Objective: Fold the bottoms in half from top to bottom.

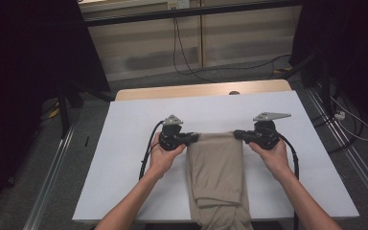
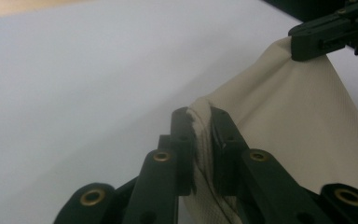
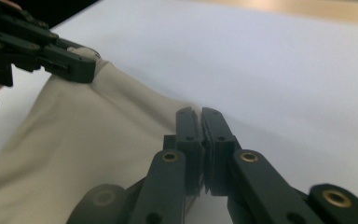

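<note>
A beige garment (image 1: 218, 167), folded lengthwise, lies on the white table (image 1: 134, 158), and its lower end hangs over the near edge. My left gripper (image 1: 194, 137) is shut on the garment's far left corner. In the left gripper view the jaws (image 2: 203, 116) pinch the fabric's (image 2: 284, 116) hem between them, and the right gripper (image 2: 307, 42) bites the opposite corner. My right gripper (image 1: 238, 134) is shut on the far right corner. Its jaws (image 3: 199, 114) clamp the thin edge of the cloth (image 3: 88, 135), with the left gripper (image 3: 81, 67) farther off. The top edge is stretched between the two grippers.
A bare wooden strip (image 1: 201, 90) runs along the table's far edge. Black cables (image 1: 182, 52) trail across the grey floor behind. Dark curtains stand at both sides, and metal rails (image 1: 52, 167) run along the floor beside the table.
</note>
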A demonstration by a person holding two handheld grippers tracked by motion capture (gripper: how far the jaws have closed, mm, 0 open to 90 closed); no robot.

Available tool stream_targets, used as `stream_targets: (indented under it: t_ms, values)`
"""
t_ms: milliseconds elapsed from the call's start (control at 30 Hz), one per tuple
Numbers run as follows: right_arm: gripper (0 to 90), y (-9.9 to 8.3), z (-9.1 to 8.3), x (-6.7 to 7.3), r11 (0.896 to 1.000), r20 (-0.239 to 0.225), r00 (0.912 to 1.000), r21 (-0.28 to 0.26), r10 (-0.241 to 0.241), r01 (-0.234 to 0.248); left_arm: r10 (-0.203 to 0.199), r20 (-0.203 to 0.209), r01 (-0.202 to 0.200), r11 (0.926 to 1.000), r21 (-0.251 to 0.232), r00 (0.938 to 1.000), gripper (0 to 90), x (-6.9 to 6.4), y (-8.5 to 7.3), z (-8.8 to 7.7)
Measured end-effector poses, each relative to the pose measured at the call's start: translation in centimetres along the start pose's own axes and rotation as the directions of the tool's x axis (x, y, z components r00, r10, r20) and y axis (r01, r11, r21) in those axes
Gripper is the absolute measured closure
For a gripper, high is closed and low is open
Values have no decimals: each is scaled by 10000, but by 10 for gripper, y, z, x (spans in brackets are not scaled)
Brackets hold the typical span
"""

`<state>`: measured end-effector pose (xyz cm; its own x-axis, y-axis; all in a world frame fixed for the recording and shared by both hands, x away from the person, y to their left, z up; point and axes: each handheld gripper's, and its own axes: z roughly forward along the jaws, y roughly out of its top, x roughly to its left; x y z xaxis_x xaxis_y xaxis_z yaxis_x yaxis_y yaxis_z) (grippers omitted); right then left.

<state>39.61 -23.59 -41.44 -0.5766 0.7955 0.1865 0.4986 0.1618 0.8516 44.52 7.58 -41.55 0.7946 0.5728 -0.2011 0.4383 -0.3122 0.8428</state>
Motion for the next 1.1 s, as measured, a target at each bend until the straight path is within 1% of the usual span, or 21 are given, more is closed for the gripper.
stream_targets:
  t_ms: [33,67,100,133,200,233,267,300,333,367,433,467,500,567,700,733,800,967,1000,1067,1100]
  values:
    - [865,0,0,0,10000,0,10000,0,0,0,0,0,0,10000,0,10000,815,0,0,0]
    - [865,7,-1,1,9999,49,10000,-144,-43,44,-22,-143,20,9999,-140,9999,815,1,5,-2]
    - [866,13,-3,2,9996,88,9999,-283,-91,93,-20,-269,10,9994,-357,9996,815,3,11,-5]
    - [866,29,-7,3,9980,137,9998,-609,-150,158,-9,-409,-13,9986,-535,9992,815,6,20,-8]
    - [866,34,-8,3,9975,167,9997,-690,-164,175,62,-494,-94,9979,-643,9988,815,7,26,-10]
    - [866,47,-8,4,9956,304,9993,-916,-195,222,71,-620,-119,9969,-779,9981,815,8,31,-12]
    - [866,47,-8,4,9956,304,9993,-916,-195,222,86,-750,-155,9956,-921,9971,815,10,36,-14]
    - [866,60,-7,3,9935,342,9993,-1121,-176,213,84,-857,-169,9949,-996,9963,815,12,42,-16]
    - [866,66,-5,3,9929,415,9990,-1165,-175,223,8,-1055,-137,9925,-1216,9944,815,17,53,-19]
    - [866,66,-5,3,9929,415,9990,-1165,-175,223,8,-1055,-137,9925,-1216,9944,815,17,53,-19]
    - [866,79,-2,1,9903,468,9989,-1378,-95,158,-73,-1249,-105,9899,-1417,9921,815,23,63,-22]
    - [866,92,0,-1,9888,618,9980,-1480,-94,185,-94,-1389,-116,9887,-1493,9903,814,26,70,-23]
    - [866,92,0,-1,9888,618,9980,-1480,-94,185,-74,-1468,-154,9881,-1533,9891,814,28,74,-24]
    - [866,103,3,-1,9875,647,9978,-1559,-120,220,-6,-1667,-269,9863,-1628,9860,814,32,87,-25]
    - [866,136,5,-8,9815,868,9962,-1904,-51,216,-90,-1795,-260,9811,-1916,9837,814,39,105,-25]
    - [866,141,5,-11,9805,889,9960,-1956,-2,176,-230,-1808,-155,9778,-2089,9833,814,43,113,-23]
    - [866,145,5,-14,9797,963,9954,-1997,25,168,-322,-1776,-69,9765,-2155,9836,814,45,117,-21]
    - [866,160,15,-27,9811,1332,9909,-1935,198,64,-512,-1840,117,9778,-2093,9816,813,55,129,-4]
    - [865,160,19,-32,9812,1305,9911,-1930,243,14,-543,-1869,151,9787,-2049,9809,811,58,129,-1]
    - [859,159,21,-33,9815,1277,9914,-1916,291,-42,-700,-1829,342,9808,-1920,9806,805,61,125,6]
    - [817,155,25,-37,9835,1303,9909,-1809,331,-91,-731,-1917,380,9828,-1806,9787,780,62,123,9]
